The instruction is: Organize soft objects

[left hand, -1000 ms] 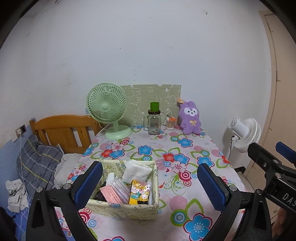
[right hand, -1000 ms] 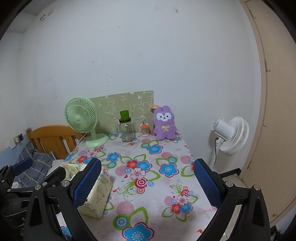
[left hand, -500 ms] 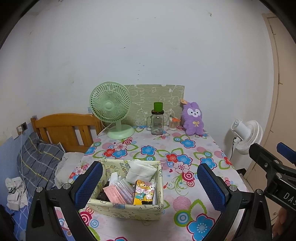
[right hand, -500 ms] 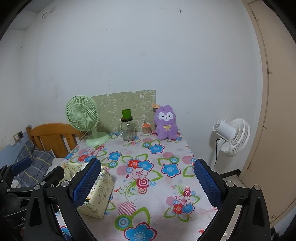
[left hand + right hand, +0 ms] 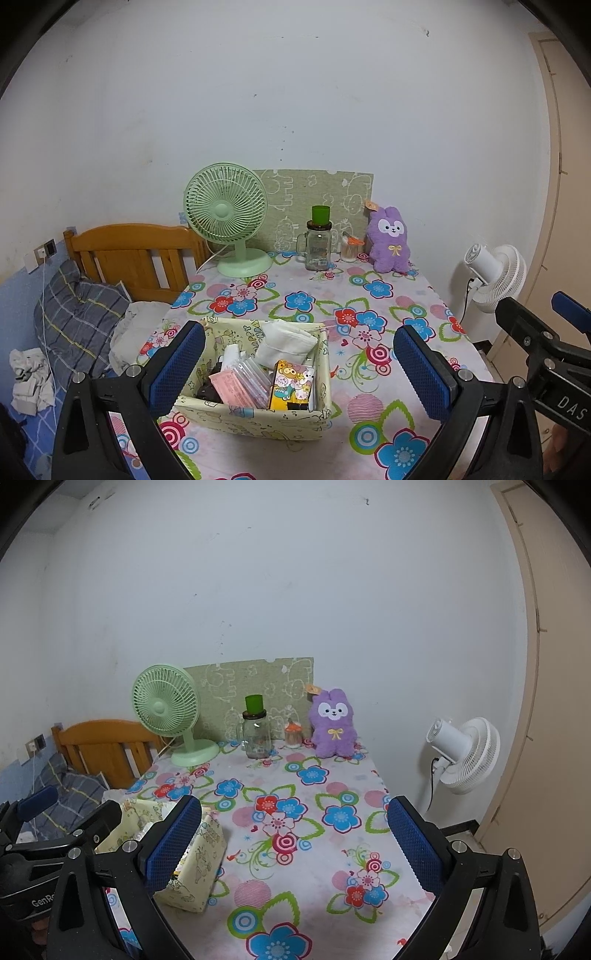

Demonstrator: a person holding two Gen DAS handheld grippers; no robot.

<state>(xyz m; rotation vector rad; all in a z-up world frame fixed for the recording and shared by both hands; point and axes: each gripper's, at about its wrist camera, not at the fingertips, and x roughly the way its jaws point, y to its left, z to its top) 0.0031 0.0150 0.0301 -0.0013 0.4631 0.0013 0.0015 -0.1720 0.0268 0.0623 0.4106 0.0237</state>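
While both grippers' fingers (image 5: 177, 363) (image 5: 415, 843) gape empty, I risk toppling the glass jar (image 5: 255, 734) reaching the purple plush rabbit (image 5: 332, 723) at the counter's far edge.

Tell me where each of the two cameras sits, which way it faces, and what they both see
Left wrist: on the left gripper, facing the far wall over the fabric box; its open blue fingers show, and the right gripper at right.
Right wrist: on the right gripper, facing the same wall, further right; its open fingers show, the left gripper at left.
Shared: purple plush rabbit, green fan, glass jar, fabric box.
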